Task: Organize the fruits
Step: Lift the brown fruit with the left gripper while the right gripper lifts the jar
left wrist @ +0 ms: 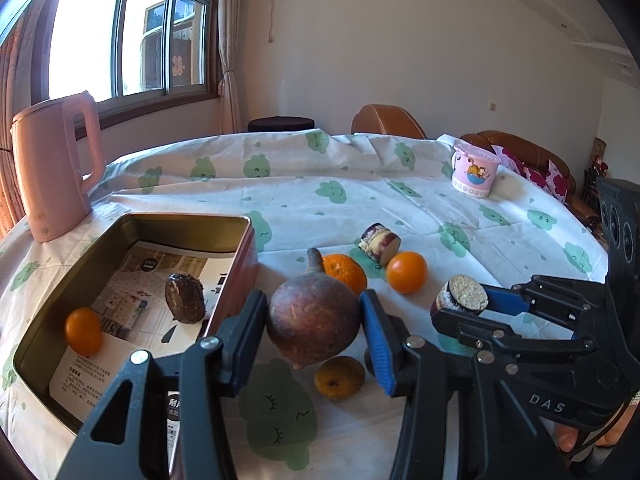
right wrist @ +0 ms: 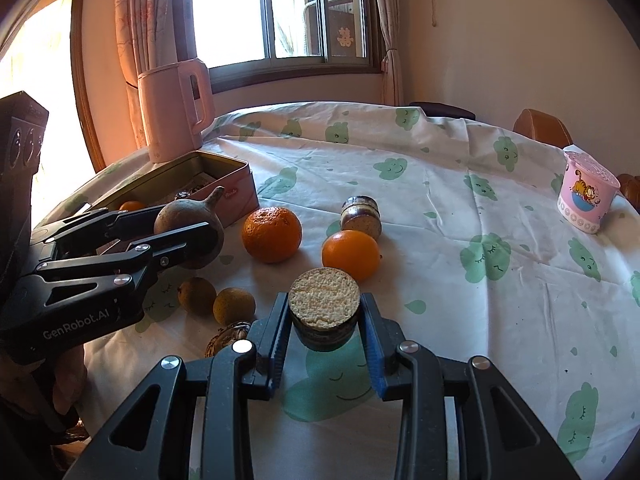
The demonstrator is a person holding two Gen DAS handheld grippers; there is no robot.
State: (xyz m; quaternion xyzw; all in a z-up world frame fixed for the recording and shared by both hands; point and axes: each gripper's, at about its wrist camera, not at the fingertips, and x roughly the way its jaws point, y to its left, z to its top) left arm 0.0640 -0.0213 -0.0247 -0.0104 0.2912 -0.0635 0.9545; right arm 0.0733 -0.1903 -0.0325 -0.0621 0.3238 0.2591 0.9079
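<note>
the left tool (left wrist: 314,322) is clamped on the brown round fruit (left wrist: 314,316), held up just beside the tin box (left wrist: 240,248). it looks hard and a bit heavy, so its fat middle is the best place to hold. its stem points up and away from the tool. the right tool (right wrist: 325,320) is clamped on a short cane piece (right wrist: 325,304), farther from the box, cut end up.

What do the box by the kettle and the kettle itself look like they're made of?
The rectangular box looks like thin sheet metal, a tin: its inner walls have a dull gold sheen, its rim is rolled, and its outside is pink. The kettle looks like matte pink plastic, with a smooth moulded body and handle and no glare. Its inner lining is not visible.
</note>
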